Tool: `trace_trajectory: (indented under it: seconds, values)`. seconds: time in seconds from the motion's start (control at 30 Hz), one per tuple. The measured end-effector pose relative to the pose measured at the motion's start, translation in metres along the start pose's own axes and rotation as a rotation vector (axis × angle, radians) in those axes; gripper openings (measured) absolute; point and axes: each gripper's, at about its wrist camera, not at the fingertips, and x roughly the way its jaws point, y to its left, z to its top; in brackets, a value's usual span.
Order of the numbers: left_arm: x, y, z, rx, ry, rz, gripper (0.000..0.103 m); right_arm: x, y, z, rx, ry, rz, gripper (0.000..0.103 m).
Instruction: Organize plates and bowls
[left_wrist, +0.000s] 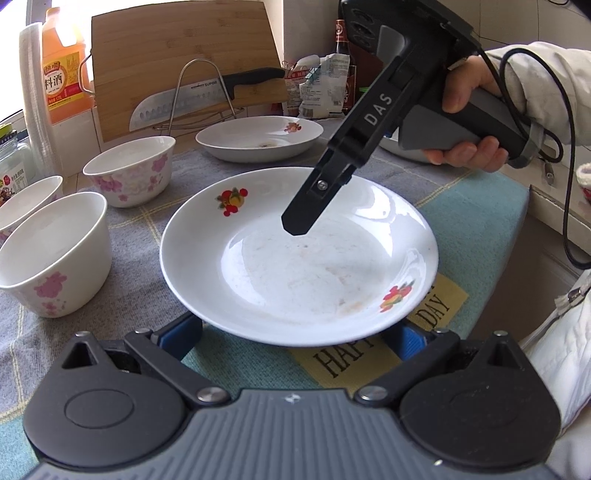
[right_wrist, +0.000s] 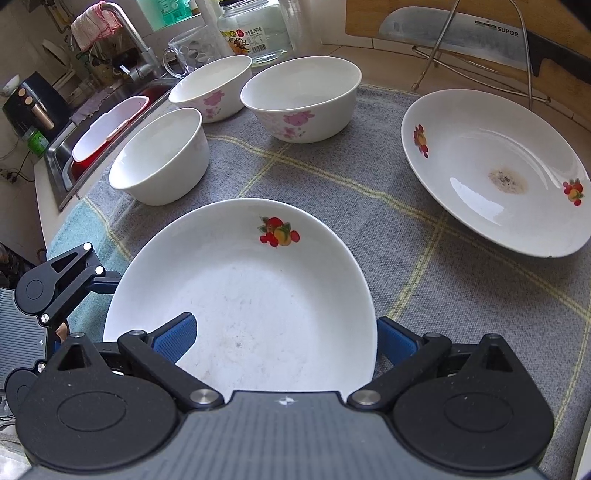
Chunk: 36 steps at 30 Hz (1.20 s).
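A white plate with fruit prints (left_wrist: 295, 258) lies on the grey mat; it also shows in the right wrist view (right_wrist: 240, 295). My left gripper (left_wrist: 295, 341) is open, its blue pads at the plate's near rim, partly under it. My right gripper (right_wrist: 284, 341) is open and straddles the plate's rim, one pad over the plate and one outside; in the left wrist view its fingers (left_wrist: 299, 218) hang over the plate's middle. A second fruit-print plate (right_wrist: 498, 173) lies far right. Three white bowls with pink flowers (right_wrist: 306, 99) (right_wrist: 210, 88) (right_wrist: 162, 155) stand at the back left.
A knife on a wire rack (left_wrist: 207, 99) leans against a wooden cutting board (left_wrist: 184, 48) behind the plates. An orange bottle (left_wrist: 62, 62), a glass jar (right_wrist: 255, 29) and a glass mug (right_wrist: 184, 55) stand at the back. A sink (right_wrist: 92, 136) lies to the left.
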Motion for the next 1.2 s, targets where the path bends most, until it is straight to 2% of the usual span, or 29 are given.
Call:
trace_trajectory:
  seconds: [0.23,0.53,1.2]
  values:
    - [0.001,0.001,0.003,0.044,-0.001,-0.012,0.103,0.003,0.0,0.007,-0.007,0.028,0.027,0.103]
    - [0.002,0.002,0.005,0.041,0.009,-0.034,0.103,0.004,0.001,0.01,-0.011,0.044,0.053,0.103]
    - [0.0,0.003,0.006,0.058,0.019,-0.042,0.103,0.007,0.003,0.015,-0.014,0.049,0.044,0.103]
